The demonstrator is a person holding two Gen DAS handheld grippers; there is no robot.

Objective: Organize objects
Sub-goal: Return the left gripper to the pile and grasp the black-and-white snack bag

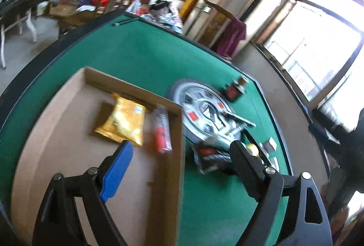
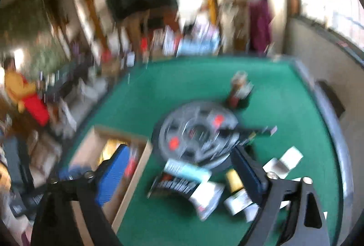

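Two packets, gold snack bag (image 1: 122, 124) and red-capped tube pack (image 1: 162, 129), already in cardboard box (image 1: 68, 109); left gripper (image 1: 182, 150), right gripper (image 2: 179, 161) both spread wide, empty, ready for loose items right.

One cardboard box (image 1: 68, 132) sits on one green table (image 1: 141, 57). Inside the box lie two things: one gold snack bag (image 1: 124, 123) and one clear packet with red contents (image 1: 162, 132). Outside it there is one round silver dial panel (image 1: 200, 109), one small dark jar (image 1: 235, 88), one black packet with white lettering (image 1: 210, 158) and one yellow-capped tube (image 2: 234, 180). The blurred white packets beside them cannot be counted surely.
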